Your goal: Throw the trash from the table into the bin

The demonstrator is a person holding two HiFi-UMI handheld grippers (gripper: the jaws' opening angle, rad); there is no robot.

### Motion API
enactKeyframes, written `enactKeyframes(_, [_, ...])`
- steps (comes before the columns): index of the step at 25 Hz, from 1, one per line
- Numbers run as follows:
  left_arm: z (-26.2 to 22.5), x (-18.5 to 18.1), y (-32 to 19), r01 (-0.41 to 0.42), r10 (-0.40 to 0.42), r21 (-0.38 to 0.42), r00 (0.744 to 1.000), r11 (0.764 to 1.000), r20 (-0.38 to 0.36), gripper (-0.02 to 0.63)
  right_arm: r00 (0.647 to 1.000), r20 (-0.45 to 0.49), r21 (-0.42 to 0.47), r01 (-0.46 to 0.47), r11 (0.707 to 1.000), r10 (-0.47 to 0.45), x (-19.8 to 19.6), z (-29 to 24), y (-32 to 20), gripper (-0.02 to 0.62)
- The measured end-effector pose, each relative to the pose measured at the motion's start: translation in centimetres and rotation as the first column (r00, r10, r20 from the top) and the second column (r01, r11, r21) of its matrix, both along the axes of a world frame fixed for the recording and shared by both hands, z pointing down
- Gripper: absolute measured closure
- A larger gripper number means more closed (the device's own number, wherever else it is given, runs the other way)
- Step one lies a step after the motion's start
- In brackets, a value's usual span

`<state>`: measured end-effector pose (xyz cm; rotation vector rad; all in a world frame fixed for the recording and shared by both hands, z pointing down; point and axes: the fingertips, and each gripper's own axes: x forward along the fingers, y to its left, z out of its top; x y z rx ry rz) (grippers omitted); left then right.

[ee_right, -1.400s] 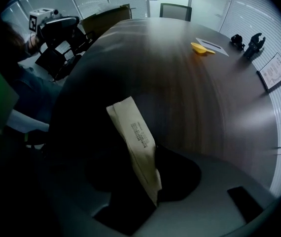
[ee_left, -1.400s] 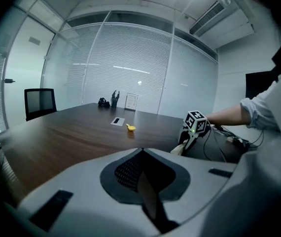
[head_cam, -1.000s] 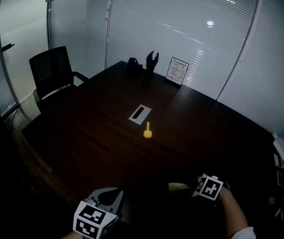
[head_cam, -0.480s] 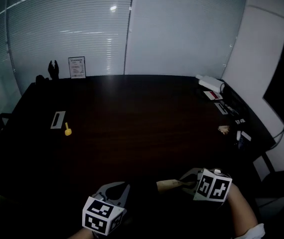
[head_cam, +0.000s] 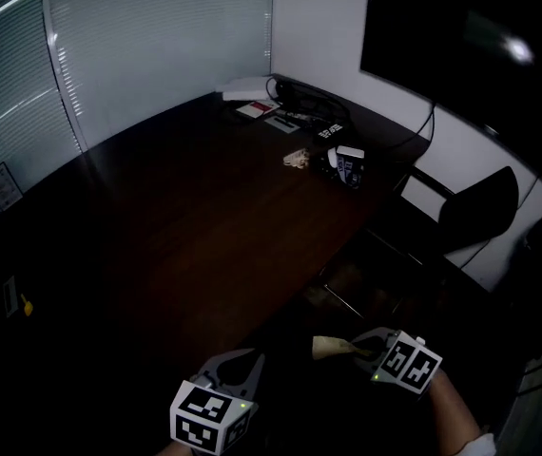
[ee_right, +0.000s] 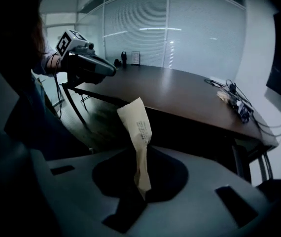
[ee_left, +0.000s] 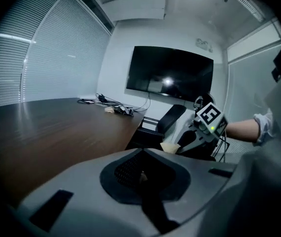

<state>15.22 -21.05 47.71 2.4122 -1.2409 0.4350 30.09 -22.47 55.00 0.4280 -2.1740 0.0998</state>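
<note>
Right tongs [ee_right: 141, 184] pinch the paper scrap [ee_right: 136, 127] at its lower end; it appears light, limp, easily creased; end grip judged adequate; left tongs [ee_left: 141, 177] closed, empty.

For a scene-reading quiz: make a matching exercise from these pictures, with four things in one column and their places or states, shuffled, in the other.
1. paper slip
2. left gripper
3. crumpled scrap
4. screen

A. on the wall
B. jaws together
C. pinched in the right gripper
D. lying on the table, far end

Pairs: 1-C, 2-B, 3-D, 4-A
</note>
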Motion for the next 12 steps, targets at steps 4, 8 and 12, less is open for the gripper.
enactKeyframes(4, [3.6, 4.6, -0.1, -0.091, 0.091, -0.048, 0.996, 0.995, 0.015, 0.607, 0.988, 0.090, -0.028, -0.124, 0.992, 0.126, 2.1, 7.6, -0.2, 0.554])
enactKeyframes(8, [7.9, 7.9, -0.9, -0.136, 0.138, -0.064, 0.990, 0.989, 0.029, 0.607, 0.979, 0.112, -0.059, -0.164, 0.985, 0.170, 2.5, 16.1, -0.7, 0.552])
enactKeyframes(12, [12.5, 10.7, -2.6, -0.162, 0.164, -0.055, 0.986, 0.985, 0.018, 0.607, 0.974, 0.071, -0.115, -0.204, 0.972, 0.213, 2.3, 26.0, -1.4, 0.552])
